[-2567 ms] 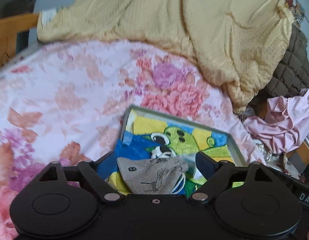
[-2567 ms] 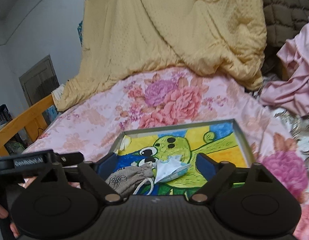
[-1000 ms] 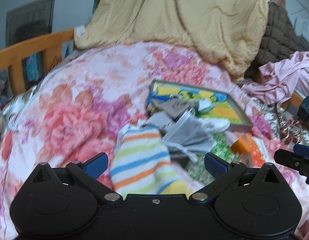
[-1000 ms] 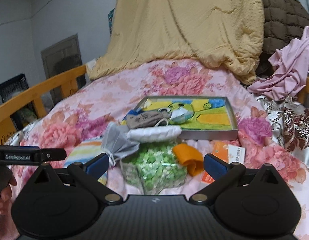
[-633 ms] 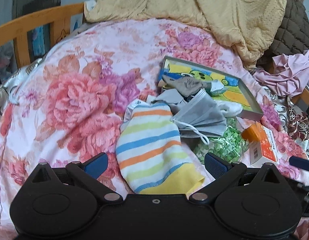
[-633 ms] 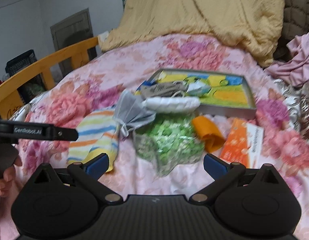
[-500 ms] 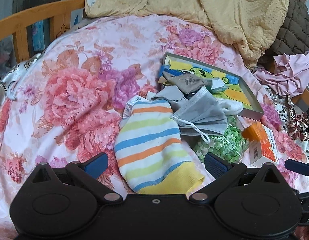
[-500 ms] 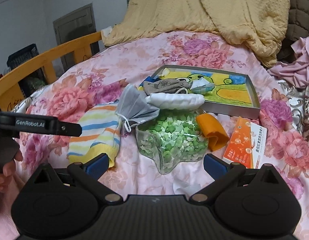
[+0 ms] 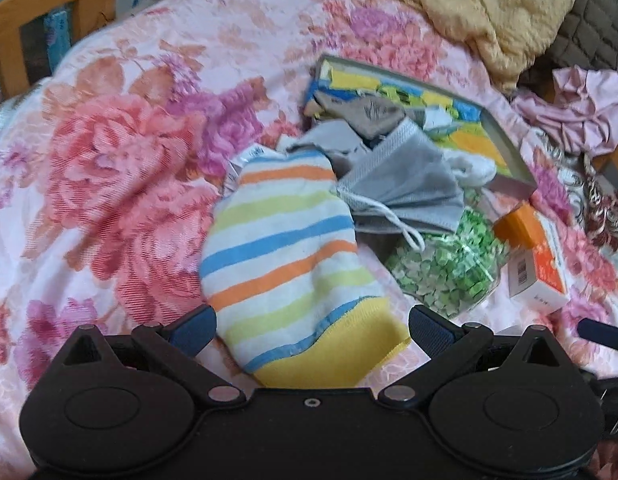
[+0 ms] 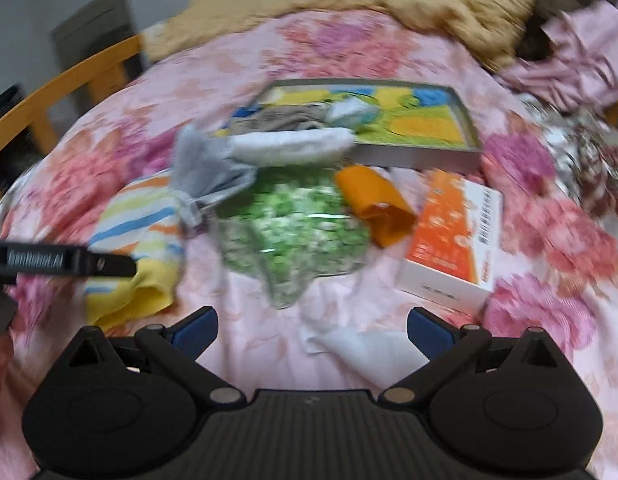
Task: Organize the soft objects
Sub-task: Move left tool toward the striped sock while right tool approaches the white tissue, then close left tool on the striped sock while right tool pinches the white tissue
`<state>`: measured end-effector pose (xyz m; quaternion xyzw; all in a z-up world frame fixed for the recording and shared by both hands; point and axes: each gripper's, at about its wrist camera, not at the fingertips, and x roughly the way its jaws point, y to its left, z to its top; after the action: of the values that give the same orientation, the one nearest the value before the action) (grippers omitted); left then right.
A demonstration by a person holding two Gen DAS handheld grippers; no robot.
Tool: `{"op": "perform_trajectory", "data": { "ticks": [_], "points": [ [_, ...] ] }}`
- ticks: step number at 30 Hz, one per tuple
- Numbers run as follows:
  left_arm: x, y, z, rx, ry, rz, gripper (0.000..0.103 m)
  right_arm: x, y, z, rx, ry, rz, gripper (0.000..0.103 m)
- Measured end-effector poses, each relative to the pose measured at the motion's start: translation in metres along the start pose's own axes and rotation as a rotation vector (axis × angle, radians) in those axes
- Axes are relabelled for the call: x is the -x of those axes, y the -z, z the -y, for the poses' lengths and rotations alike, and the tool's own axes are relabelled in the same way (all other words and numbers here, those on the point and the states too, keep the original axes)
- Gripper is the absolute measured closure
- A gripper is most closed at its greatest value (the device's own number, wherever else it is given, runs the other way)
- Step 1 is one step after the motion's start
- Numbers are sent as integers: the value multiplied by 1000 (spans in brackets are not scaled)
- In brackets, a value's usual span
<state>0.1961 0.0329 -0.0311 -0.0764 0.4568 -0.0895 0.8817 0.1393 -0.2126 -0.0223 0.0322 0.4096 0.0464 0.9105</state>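
Two open claws over a cluttered bed.
Left wrist: left claw (image 9: pixel 311 330) gapes, empty, around the striped sock's (image 9: pixel 285 256) yellow cuff; limp, light cloth, best pinched at that cuff; bare floral bedspread (image 9: pixel 109 168) lies leftward. Right wrist, blurred: right claw (image 10: pixel 312 330) spread, empty, before the green bag (image 10: pixel 293 232); tray (image 10: pixel 413 156) and orange box (image 10: pixel 453 248) crowd the right.

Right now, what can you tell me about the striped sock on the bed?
The sock looks like soft knit cloth: white with orange, blue and pale yellow-green stripes, and a yellow cuff edged in blue. It lies flat on the floral bedspread, cuff toward the open left gripper, whose fingers flank the cuff without gripping it. The grey mask lies against its far right side. Nothing holds it.
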Motion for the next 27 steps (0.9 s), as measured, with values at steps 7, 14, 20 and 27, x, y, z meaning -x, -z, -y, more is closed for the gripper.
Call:
{"op": "perform_trajectory", "data": {
  "ticks": [7, 14, 20, 27],
  "points": [
    [-36, -6, 7, -15, 31, -94, 9, -24, -4, 23, -117, 71, -74, 1],
    [-41, -4, 14, -50, -15, -74, 26, -46, -1, 31, -170, 139, -159, 2],
    [-38, -4, 11, -48, -45, -58, 58, -59, 9, 32, -205, 128, -244, 11],
    [-34, -1, 10, -28, -1, -60, 86, -59, 11, 33, -229, 137, -241, 34]
  ]
}}
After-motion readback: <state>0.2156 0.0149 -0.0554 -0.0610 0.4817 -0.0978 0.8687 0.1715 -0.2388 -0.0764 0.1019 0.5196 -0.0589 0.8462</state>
